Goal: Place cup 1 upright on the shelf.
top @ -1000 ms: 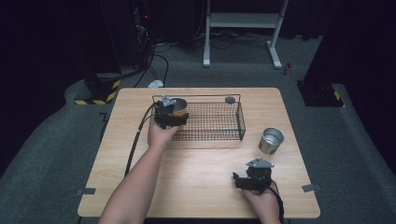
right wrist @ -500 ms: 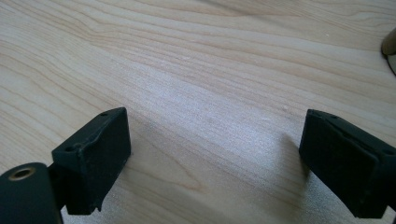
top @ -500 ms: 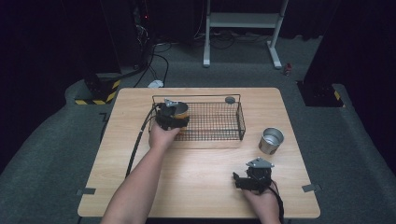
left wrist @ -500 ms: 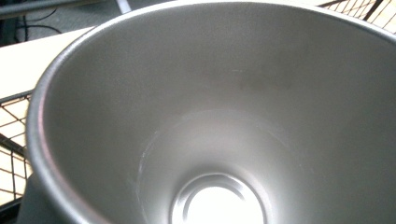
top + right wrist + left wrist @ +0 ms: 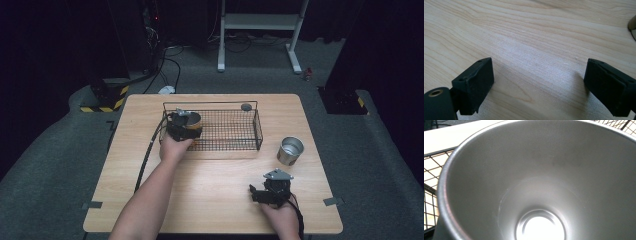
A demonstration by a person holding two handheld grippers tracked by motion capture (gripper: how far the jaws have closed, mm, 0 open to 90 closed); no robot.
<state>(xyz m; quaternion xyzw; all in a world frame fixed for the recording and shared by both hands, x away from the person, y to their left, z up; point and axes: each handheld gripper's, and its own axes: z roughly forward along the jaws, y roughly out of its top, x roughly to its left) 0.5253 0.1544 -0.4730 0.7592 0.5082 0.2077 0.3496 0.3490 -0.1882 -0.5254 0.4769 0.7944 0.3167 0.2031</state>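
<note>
A steel cup [image 5: 544,182] looms close in the left gripper view, seen straight into its mouth down to the bright bottom. In the high view my left gripper [image 5: 183,125] holds that cup [image 5: 191,117] at the left end of a black wire basket [image 5: 235,146], shut on its rim. Its jaws are hidden by the cup. A second steel cup [image 5: 290,150] stands upright on the table to the right of the basket. Near the front right of the table my right gripper [image 5: 256,194] rests low over the wood, jaws wide apart [image 5: 539,85] with nothing between them.
The light wooden table [image 5: 215,200] carries the basket at its back middle. A small dark round object [image 5: 246,107] lies by the basket's far right corner. A black cable [image 5: 147,157] trails from the left gripper toward the front left. Dark floor surrounds the table.
</note>
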